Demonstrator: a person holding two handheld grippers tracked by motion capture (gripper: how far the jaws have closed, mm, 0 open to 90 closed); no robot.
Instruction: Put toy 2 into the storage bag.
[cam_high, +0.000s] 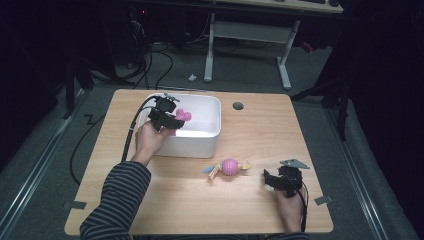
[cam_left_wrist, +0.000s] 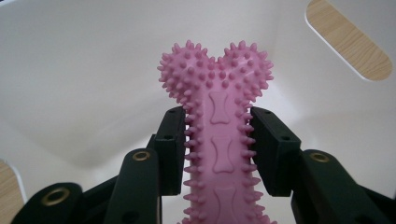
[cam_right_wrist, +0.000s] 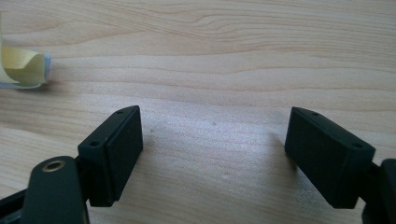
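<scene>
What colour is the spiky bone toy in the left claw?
Pink; the bone toy shows best in the left gripper view.

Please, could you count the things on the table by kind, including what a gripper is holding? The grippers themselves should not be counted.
Pink spiky bone toy, held in the left gripper over the bin: 1
Pink ball toy with paper-like ends, lying on the table: 1
White plastic bin: 1
Total: 3

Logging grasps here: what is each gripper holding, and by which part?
The left gripper clamps the pink spiky bone toy by its shaft, over the white bin. The right gripper is open, holding nothing.
</scene>
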